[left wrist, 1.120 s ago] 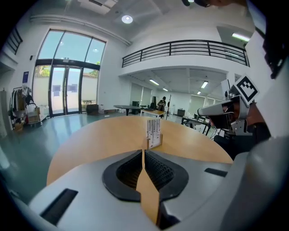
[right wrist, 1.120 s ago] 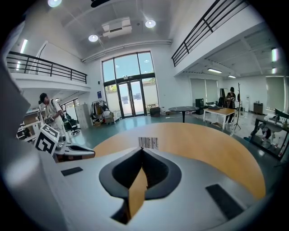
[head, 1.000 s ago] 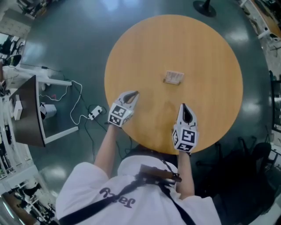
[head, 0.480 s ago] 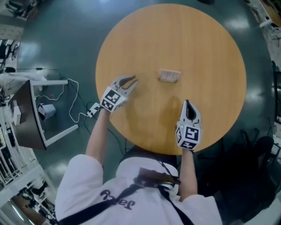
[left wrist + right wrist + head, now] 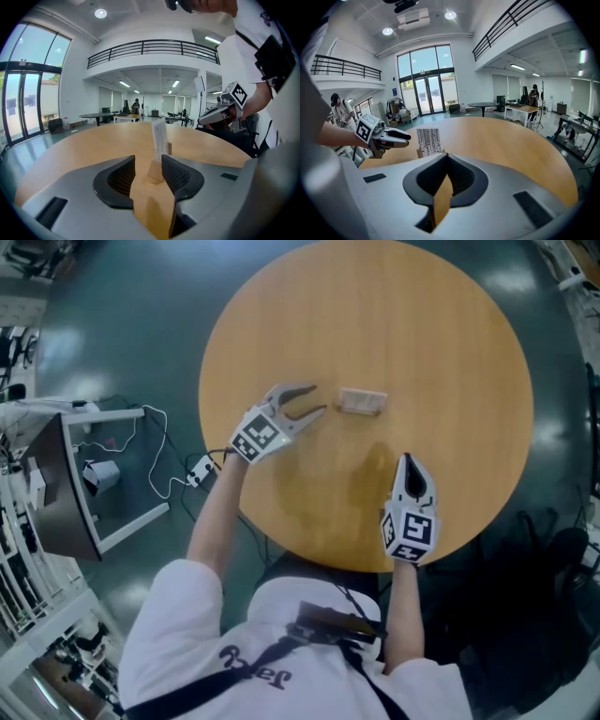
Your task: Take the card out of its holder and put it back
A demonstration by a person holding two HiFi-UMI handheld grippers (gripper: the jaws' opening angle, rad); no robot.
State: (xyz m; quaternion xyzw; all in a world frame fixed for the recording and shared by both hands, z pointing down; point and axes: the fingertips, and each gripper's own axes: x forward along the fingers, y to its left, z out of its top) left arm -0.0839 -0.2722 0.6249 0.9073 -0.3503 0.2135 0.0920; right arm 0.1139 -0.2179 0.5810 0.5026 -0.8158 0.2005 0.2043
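Card position: the card is seen standing upright in its small wooden holder, near the middle of the round worktop.
Direction from left claw: the card is found straight ahead of the left claw, just beyond its tips and on the line of the gap.
Card long axis: in the head view the card and holder run roughly in line with the left claw's pointing direction. From the left gripper view the card is met edge-on, so one face is turned to each jaw.
Nearer claw: the left claw is judged the nearer. The right claw is kept well apart, at the near edge of the worktop.
Left claw state: the jaws are opening and nothing is gripped. The card is not yet touched by either pad.
Right claw state: the jaws are closed together and nothing is held. The striped face of the card is viewed broadside from there.
Left arm pose: the forearm is stretched diagonally over the worktop edge, with the claw held low and level.
Coming move: a short straight advance is judged sufficient for the card to be straddled.
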